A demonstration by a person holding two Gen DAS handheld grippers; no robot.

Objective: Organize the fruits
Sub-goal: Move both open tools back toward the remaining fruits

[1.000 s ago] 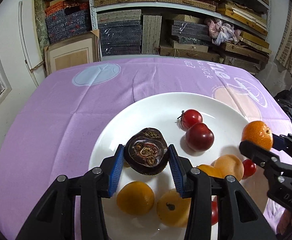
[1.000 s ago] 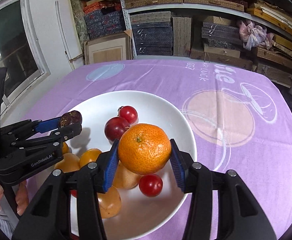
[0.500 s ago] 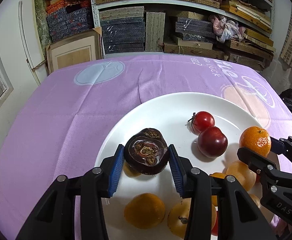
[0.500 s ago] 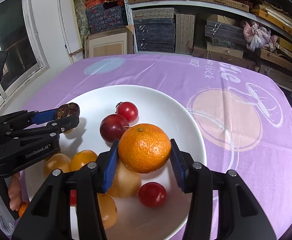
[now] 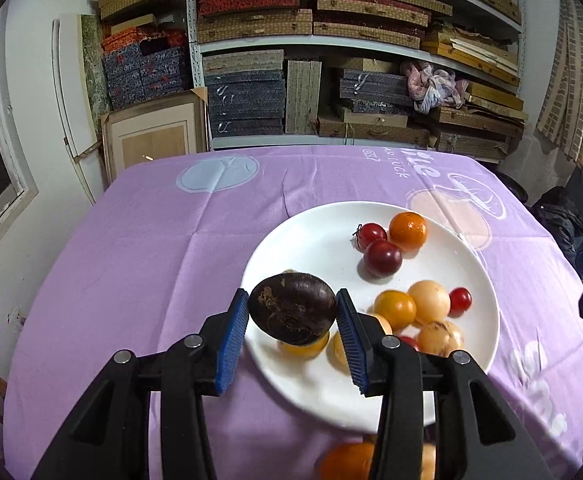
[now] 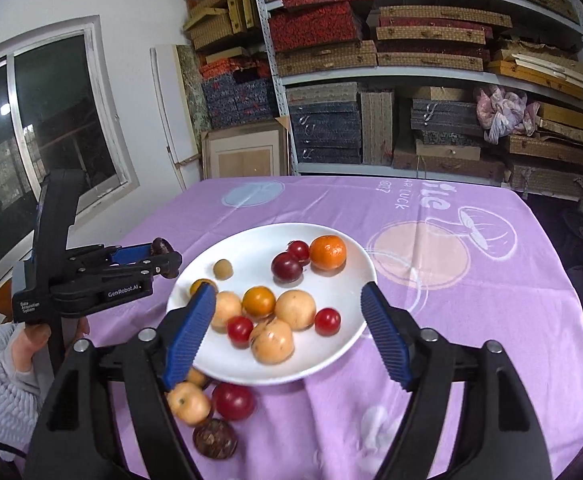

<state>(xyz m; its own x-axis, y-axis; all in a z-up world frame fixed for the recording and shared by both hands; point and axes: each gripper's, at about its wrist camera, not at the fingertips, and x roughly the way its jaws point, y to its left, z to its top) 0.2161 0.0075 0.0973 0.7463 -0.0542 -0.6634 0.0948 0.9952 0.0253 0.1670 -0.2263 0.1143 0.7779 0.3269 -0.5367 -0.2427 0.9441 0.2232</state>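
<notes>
My left fingers [image 5: 292, 322] are clamped on a dark purple mangosteen [image 5: 292, 308], held above the near-left rim of the white plate [image 5: 303, 380]; in the right view the same fruit [image 6: 160, 246] hangs just left of the plate [image 6: 355, 272]. My right fingers [image 6: 287, 334] are spread wide and hold nothing, poised over the plate's near edge. Off the plate, on the purple cloth of the bench [image 6: 471, 320] just in front of that near edge, lie a brown mangosteen [image 6: 215, 439], a pale orange fruit [image 6: 188, 402] and a dark red plum [image 6: 233, 401]. On the plate's near half sits a cluster of yellow-orange fruits with two small red tomatoes [image 6: 327, 321]. At its far side a mandarin [image 6: 328, 252] touches a red tomato [image 6: 298, 249], with a dark plum [image 6: 286, 267] just in front. Beyond the bench stand shelves [image 5: 331, 44] stacked with boxes.
</notes>
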